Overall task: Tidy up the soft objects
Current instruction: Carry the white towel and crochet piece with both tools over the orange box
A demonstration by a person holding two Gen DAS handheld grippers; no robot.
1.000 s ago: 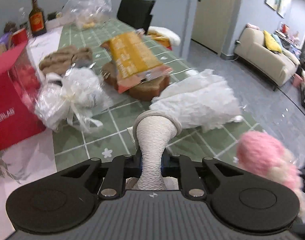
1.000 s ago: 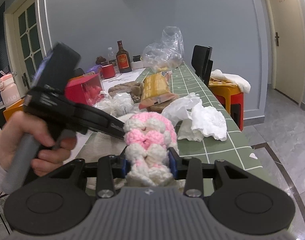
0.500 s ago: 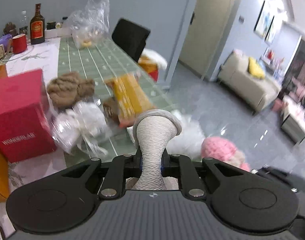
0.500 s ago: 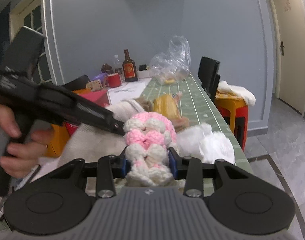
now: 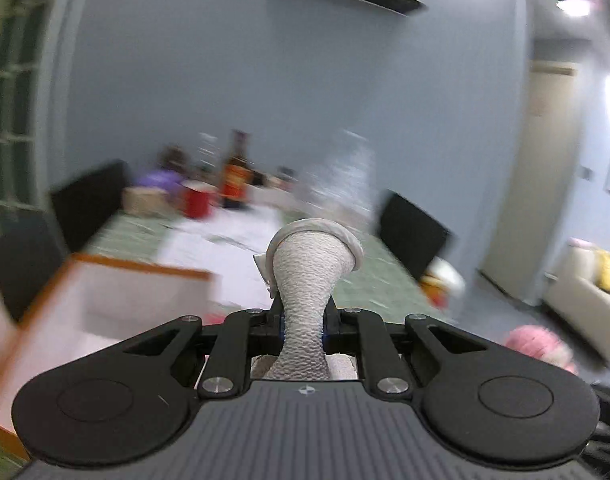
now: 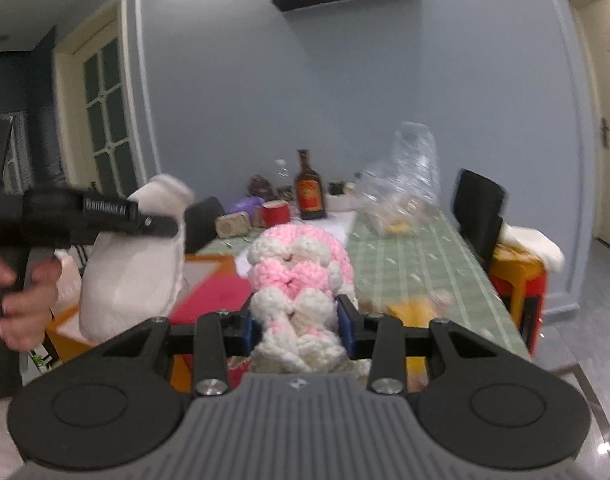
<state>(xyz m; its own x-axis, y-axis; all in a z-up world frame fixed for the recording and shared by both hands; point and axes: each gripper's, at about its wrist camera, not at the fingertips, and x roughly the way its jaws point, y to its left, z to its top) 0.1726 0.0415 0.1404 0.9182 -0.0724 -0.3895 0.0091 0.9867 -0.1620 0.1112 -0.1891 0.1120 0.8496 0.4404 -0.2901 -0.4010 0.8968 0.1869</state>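
Your left gripper (image 5: 303, 326) is clamped on a white textured cloth (image 5: 307, 280). The jaws stand narrow, and the cloth is squeezed thin between the pads, then flares wider beyond the fingertips, where a rolled rim caps it. In the right wrist view the bulk of this cloth (image 6: 133, 276) hangs below the left gripper, to the left of your right gripper.

Your right gripper (image 6: 299, 330) grips a pink and white knitted piece (image 6: 299, 276). Its jaws stand moderately apart, with the blue pads pressed into both sides of the yarn. The knit bulges up and forward past the fingertips and fills the gap between them completely.

Your left hand (image 6: 23, 292) wraps the handle of the left gripper at the left edge of the right wrist view.

Ahead of both tools lies the green checked table (image 6: 425, 256). At its far end stand a brown bottle (image 6: 309, 190) and a red cup (image 6: 275, 214). Beyond the right gripper and to its right sits a clear plastic bag (image 6: 405, 176).

Left of the left gripper is an orange-edged box (image 5: 105, 300); the view there is blurred, so its contents cannot be told.
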